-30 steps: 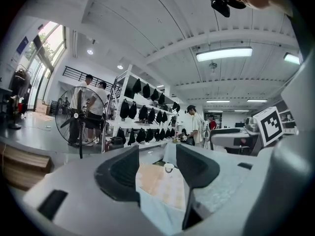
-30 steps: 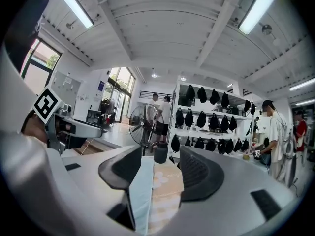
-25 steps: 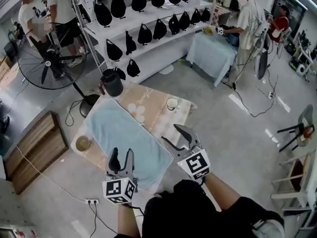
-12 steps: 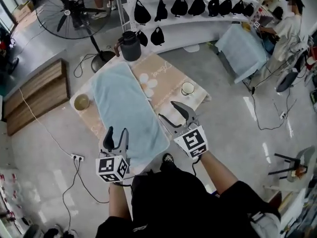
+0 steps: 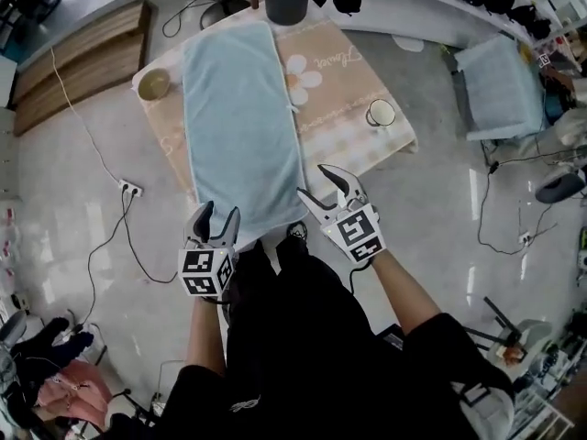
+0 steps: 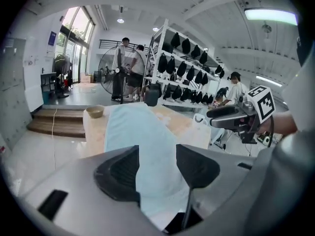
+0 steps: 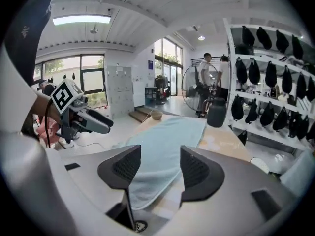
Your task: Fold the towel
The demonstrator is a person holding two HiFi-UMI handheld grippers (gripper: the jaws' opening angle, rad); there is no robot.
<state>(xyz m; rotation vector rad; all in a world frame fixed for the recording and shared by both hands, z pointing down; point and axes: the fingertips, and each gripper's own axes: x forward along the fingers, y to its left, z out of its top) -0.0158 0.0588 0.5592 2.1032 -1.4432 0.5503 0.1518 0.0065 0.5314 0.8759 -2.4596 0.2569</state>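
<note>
The left gripper (image 5: pixel 218 214) and right gripper (image 5: pixel 312 181) hover, jaws apart (holding nothing), near the spread towel (image 5: pixel 240 117).

The right gripper (image 7: pixel 160 171) stands with jaws apart, empty. At 12 o'clock the light blue towel (image 7: pixel 165 146) lies spread on the table (image 7: pixel 224 142) — left gripper (image 7: pixel 105 123) at 9 o'clock, dark jug (image 7: pixel 216 113) at 1 o'clock.

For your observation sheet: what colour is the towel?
The towel is plain light blue, clearest in the head view.
</note>
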